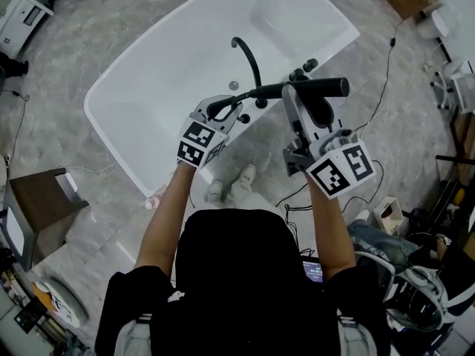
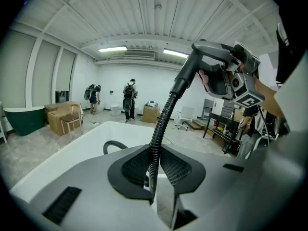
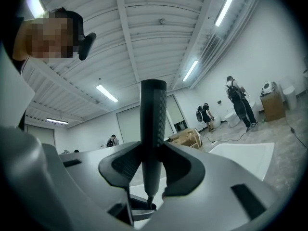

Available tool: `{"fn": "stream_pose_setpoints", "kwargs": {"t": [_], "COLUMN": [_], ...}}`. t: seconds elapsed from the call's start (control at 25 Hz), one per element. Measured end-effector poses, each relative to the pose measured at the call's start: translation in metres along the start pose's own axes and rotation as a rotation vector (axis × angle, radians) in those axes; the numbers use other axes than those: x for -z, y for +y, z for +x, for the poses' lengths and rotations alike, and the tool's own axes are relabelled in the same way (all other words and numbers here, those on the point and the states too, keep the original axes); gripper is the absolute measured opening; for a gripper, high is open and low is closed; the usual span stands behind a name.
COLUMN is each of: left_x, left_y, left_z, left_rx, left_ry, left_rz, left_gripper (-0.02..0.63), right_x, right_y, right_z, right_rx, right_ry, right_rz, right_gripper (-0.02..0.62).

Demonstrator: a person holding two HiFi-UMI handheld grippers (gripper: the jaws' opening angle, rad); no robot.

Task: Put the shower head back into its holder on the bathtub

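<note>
The right hand-held gripper [image 1: 295,95] is clamped on the shower head [image 1: 323,87], which lies crosswise at frame centre just above the bathtub [image 1: 133,87] rim fittings [image 1: 300,70]. The left hand-held gripper [image 1: 223,110] pinches the hose [image 2: 161,124].

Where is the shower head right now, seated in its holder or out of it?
Out. The right gripper grips the shower head, held level above the bathtub rim; the left gripper pinches its hose.
</note>
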State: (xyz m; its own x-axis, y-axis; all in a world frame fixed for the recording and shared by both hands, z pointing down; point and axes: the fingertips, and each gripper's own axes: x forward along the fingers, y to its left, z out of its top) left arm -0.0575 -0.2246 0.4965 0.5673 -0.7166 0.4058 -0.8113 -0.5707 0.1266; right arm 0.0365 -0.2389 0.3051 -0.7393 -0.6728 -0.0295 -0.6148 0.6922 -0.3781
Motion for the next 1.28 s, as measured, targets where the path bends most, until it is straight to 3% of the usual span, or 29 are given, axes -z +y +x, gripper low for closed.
{"fn": "stream_pose_setpoints", "kwargs": {"t": [0.32, 0.48, 0.72, 1.08, 1.28], "left_x": [0.049, 0.073, 0.080, 0.082, 0.101], "left_y": [-0.008, -0.006, 0.000, 0.009, 0.014], "left_z": [0.028, 0.020, 0.019, 0.039, 0.012], "left_rx": [0.057, 0.035, -0.016, -0.072, -0.108], "left_ry": [0.098, 0.127, 0.105, 0.076, 0.045], "left_rz": [-0.047, -0.104, -0.163, -0.190, -0.203], "left_gripper": [0.080, 0.078, 0.035, 0.014, 0.012], "right_x": [0.029, 0.041, 0.063, 0.094, 0.140], "right_y": [-0.026, -0.026, -0.038, -0.076, -0.058], "right_z": [0.016, 0.017, 0.019, 0.029, 0.032], "right_rx": [0.018, 0.019, 0.012, 0.006, 0.004], "right_ry": [0.060, 0.091, 0.138, 0.220, 0.274], "right_rz": [-0.019, -0.050, -0.053, -0.099, -0.135], "right_gripper": [0.140, 0.140, 0.140, 0.140, 0.140]}}
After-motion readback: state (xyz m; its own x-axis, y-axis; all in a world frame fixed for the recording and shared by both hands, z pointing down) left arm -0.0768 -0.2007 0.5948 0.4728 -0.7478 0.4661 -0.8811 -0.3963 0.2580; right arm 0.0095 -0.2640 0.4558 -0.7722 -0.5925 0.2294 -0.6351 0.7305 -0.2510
